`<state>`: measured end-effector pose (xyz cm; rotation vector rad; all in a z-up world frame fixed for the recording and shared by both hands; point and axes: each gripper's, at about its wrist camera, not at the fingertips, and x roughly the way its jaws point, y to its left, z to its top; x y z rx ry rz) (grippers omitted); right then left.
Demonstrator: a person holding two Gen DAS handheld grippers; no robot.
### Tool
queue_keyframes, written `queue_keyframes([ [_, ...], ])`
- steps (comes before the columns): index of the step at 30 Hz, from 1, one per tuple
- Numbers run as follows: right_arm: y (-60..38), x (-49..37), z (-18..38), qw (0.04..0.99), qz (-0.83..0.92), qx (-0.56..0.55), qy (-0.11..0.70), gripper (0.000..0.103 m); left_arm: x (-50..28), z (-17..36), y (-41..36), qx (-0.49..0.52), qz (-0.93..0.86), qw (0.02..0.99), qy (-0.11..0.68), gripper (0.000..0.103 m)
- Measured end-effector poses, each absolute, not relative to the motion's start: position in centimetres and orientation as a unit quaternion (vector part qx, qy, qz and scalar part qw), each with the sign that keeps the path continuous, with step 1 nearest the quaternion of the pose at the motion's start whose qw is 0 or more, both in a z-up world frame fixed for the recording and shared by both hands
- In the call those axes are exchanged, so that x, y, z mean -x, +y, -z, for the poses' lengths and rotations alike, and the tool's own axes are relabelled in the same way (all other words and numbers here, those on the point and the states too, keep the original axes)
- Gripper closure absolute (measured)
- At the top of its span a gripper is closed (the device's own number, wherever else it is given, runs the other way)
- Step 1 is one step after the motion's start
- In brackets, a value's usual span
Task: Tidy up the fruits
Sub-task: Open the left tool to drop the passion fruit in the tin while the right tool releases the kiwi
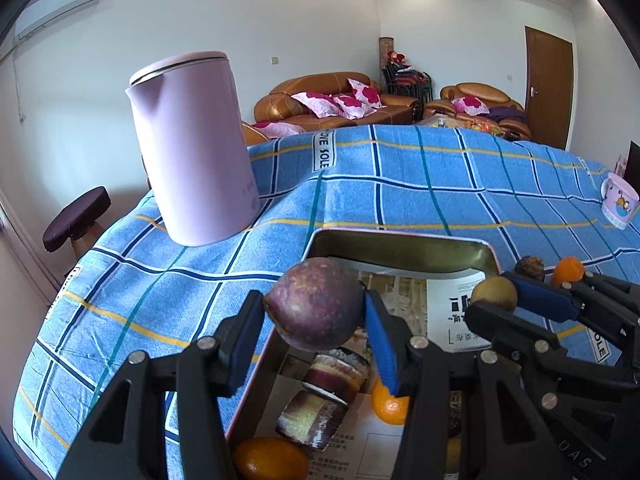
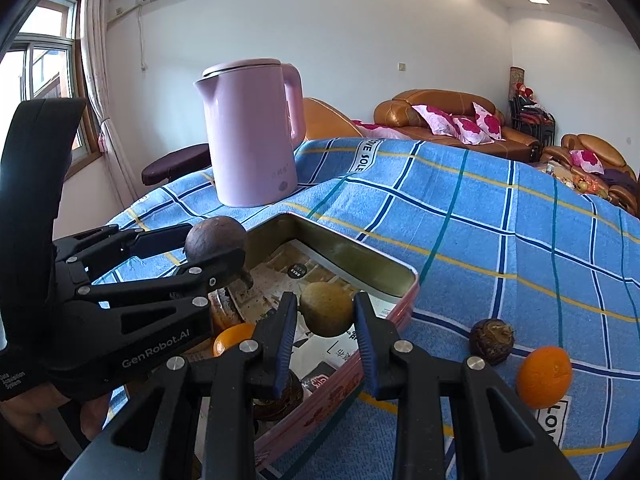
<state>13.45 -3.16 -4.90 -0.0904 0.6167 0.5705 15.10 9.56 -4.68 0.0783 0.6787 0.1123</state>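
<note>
Both grippers hover over the tin (image 2: 360,258) holding oranges (image 1: 389,402), left (image 1: 314,312) clamping a purple fruit (image 1: 316,304), right (image 2: 326,314) a yellowish one (image 2: 326,308)

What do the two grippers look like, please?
Both are matte black plastic with silver rivets and blue pads inside the fingers. The left gripper reads "GenRobot.AI" in white on its body, with a curved black handle behind. The right gripper looks built alike.

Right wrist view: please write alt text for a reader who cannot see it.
The right claw is shut on a yellow-green fruit above an open pink tin on a blue checked tablecloth. At left, the left claw grips a purple-brown fruit; a brown fruit and an orange lie beside the tin.
</note>
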Motion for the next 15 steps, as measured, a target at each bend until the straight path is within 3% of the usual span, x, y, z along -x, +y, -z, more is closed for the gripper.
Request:
queue_keyframes([
  [15, -2.45, -13.51, 5.74, 0.908, -0.278, 0.056, 0.308, 0.072, -15.51, 5.34, 9.21, -0.048, -0.054, 0.936, 0.344, 0.051],
])
